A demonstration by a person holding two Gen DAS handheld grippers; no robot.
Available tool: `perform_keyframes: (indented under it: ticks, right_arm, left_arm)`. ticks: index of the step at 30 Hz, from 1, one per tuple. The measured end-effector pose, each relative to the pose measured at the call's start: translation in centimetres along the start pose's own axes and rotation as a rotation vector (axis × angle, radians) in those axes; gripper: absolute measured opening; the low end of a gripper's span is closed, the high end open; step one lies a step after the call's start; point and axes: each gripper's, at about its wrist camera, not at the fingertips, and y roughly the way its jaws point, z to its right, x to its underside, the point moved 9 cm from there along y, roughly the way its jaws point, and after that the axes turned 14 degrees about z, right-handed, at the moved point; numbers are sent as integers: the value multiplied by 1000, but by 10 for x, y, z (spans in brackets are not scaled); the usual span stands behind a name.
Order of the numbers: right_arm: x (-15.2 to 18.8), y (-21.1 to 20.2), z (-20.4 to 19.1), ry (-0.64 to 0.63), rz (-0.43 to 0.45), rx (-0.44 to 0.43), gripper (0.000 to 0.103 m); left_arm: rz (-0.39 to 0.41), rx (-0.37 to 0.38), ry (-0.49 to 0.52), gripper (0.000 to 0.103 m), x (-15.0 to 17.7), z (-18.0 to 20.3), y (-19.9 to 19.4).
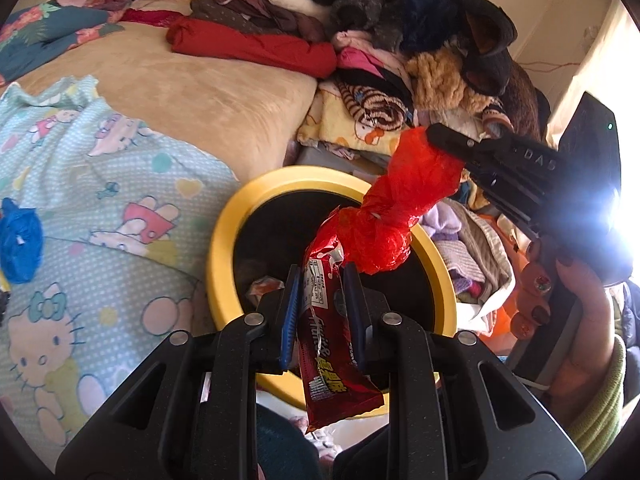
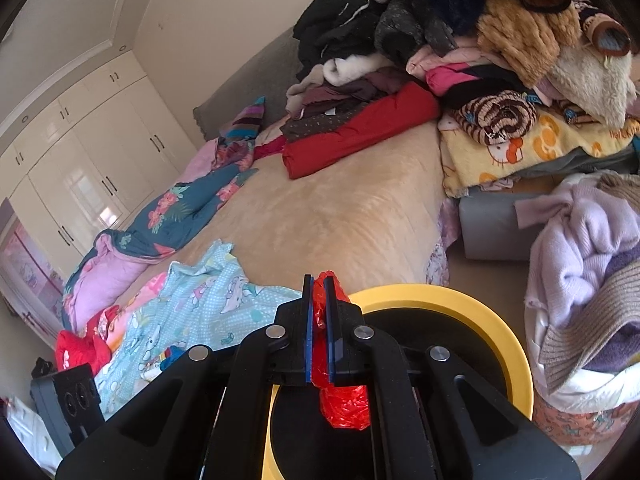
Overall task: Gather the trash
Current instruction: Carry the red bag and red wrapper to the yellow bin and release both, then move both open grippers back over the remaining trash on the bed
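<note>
**Both pieces of trash hang over the bin mouth**

Nearest the left wrist camera, the left gripper (image 1: 320,304) has its blue-padded fingers (image 1: 290,312) clenched on a red snack wrapper (image 1: 332,344). The wrapper's long axis runs almost straight up and down between the pads: its torn top pokes above them and its printed lower end dangles below, in front of the near rim of the yellow bin (image 1: 224,240). Just above and to the right, the right gripper (image 1: 436,136) pinches the upper end of a twisted red plastic bag (image 1: 384,216); the bag hangs down and leftward, its bulging lower end touching or just beside the top of the wrapper, which of the two I cannot tell.

From the right wrist view, the right gripper (image 2: 318,320) is clamped on the same red plastic bag (image 2: 344,404), whose bunched tail droops below the fingers over the dark opening of the yellow bin (image 2: 496,320).

The relation that matters is vertical: both items hang above the bin's black interior, the bag nearer its centre, the wrapper closer to the near rim. My judgement is that letting go is next, and that the wrapper risks catching the rim unless the left hand goes a little further over the opening. A blue bag (image 1: 18,248) lies on the bed's patterned sheet (image 1: 100,208), well apart from both hands.
</note>
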Motion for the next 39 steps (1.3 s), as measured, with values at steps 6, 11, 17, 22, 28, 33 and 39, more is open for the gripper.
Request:
perform_keyframes:
  ticks: [6,11,17,22,28,33,39]
  right_arm:
    - [2,1,5,18,-11,8,6]
    - [1,2,14,42,-4,43,53]
    - [2,5,7,19,11,54,67]
    - [7,10,-15,-24,12,19,72]
    - [14,16,-43,-79,14,-34,75]
    - [18,20,-62,-104,15,-65,75]
    - [26,25,-86,-144,14,-102,76]
  left_arm:
    - [-35,13,12,16,13,9,19]
    - [-7,-34,-8,70,12,-4,18]
    - [112,-124,29,92,-8,-26,-11]
    - [168,-182,29,92,-20,-41,-30]
    - [221,-240,25,92,-32,-61,-49]
    - [262,-277,17,92,-40,-78,-68]
    - [307,-324,2,92,-51,-99,-87]
